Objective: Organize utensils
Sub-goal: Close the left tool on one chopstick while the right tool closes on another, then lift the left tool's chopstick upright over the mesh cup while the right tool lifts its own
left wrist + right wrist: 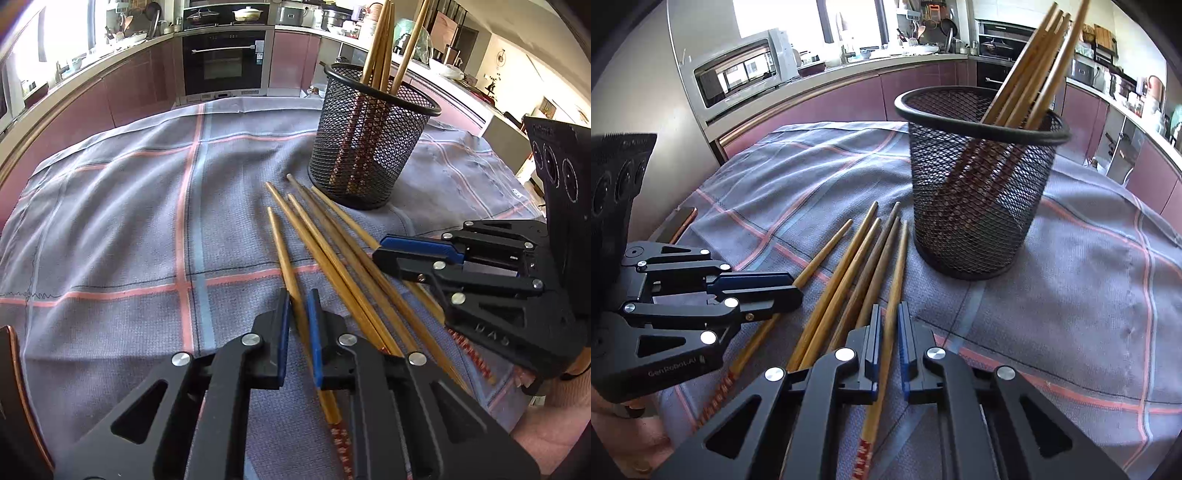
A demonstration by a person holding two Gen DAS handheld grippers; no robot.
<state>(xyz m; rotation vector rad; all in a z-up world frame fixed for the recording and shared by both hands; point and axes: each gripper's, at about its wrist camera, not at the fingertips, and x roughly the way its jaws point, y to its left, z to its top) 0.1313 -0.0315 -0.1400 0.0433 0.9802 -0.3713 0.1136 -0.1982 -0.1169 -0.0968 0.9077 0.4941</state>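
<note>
Several wooden chopsticks [332, 251] lie fanned on the checked cloth in front of a black mesh holder [369, 147] that stands upright with several chopsticks in it. My left gripper [298, 306] straddles the leftmost chopstick [284, 254], its blue pads close on either side of it. My right gripper [887, 321] straddles the rightmost chopstick [897, 273] the same way. The holder [979, 192] stands just beyond it. Each gripper shows in the other's view, the right one [384, 251] and the left one [796, 286]. The chopsticks rest on the cloth.
The grey cloth [129, 221] with pink and blue lines covers the table. A phone [679, 221] lies at its left edge. Kitchen cabinets, an oven [223, 62] and a microwave [738, 74] stand beyond the table.
</note>
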